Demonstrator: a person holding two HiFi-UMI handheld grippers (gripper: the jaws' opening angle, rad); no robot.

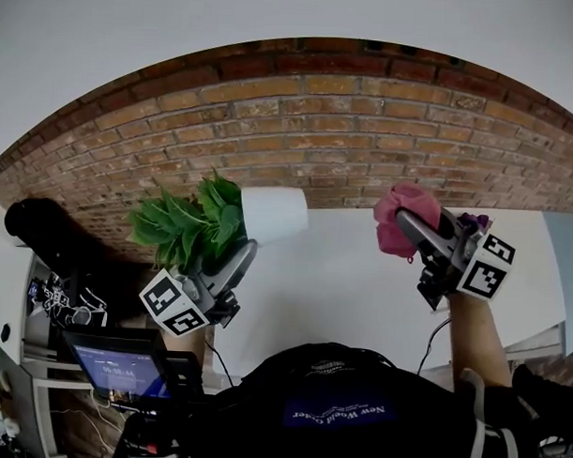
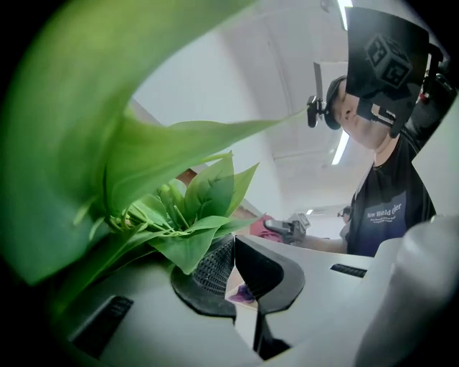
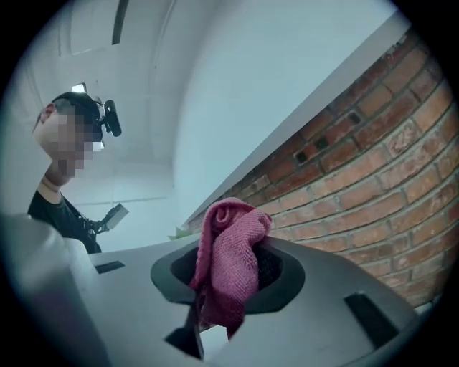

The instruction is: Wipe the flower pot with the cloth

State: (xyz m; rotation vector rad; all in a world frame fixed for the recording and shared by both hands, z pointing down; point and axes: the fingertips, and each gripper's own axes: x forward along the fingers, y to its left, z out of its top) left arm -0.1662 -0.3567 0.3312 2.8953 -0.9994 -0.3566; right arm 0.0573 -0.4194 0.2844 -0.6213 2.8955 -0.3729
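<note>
The flower pot is white and lies tipped on its side in the air above the white table. Its green leaves point left. My left gripper reaches up under the plant where the leaves meet the pot. In the left gripper view its jaws stand together, with the leaves spilling over the left one; the grip point itself is hidden. My right gripper is held up at the right, apart from the pot, and is shut on a bunched pink cloth. The cloth hangs out between the right gripper jaws.
A red brick wall runs behind the table. At the lower left stand a screen and cluttered shelves with cables. A black object lies at the far left. The person's body fills the bottom edge.
</note>
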